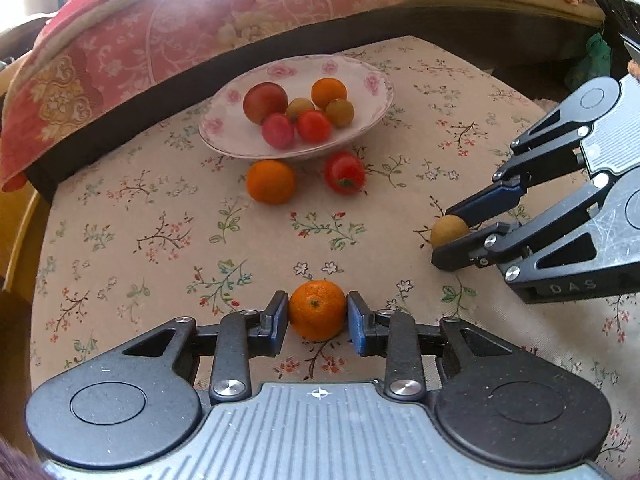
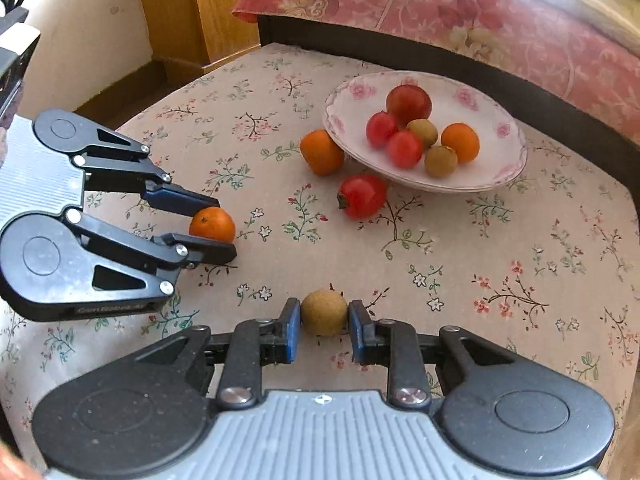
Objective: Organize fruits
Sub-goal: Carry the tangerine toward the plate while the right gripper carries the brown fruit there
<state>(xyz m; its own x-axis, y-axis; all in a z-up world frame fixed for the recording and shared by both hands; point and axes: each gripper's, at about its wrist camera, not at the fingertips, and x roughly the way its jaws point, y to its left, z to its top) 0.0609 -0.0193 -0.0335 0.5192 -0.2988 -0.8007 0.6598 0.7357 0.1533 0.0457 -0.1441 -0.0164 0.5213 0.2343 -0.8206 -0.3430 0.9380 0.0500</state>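
My left gripper point(image 1: 317, 312) is shut on a small orange point(image 1: 317, 310) low over the floral tablecloth; it also shows in the right wrist view point(image 2: 224, 224) with the orange point(image 2: 212, 224). My right gripper point(image 2: 324, 316) is shut on a brown longan point(image 2: 324, 312); in the left wrist view it point(image 1: 444, 236) holds the longan point(image 1: 448, 230) at the right. A floral plate point(image 1: 372, 80) point(image 2: 504, 172) holds several fruits. An orange point(image 1: 271, 182) point(image 2: 321, 152) and a red tomato point(image 1: 345, 172) point(image 2: 362, 196) lie on the cloth beside the plate.
The table is covered by a floral cloth point(image 1: 160, 220) point(image 2: 520, 260). A pink patterned bedspread point(image 1: 160, 32) point(image 2: 480, 12) hangs over a dark edge behind the plate. Wooden furniture point(image 2: 172, 8) stands at the far left.
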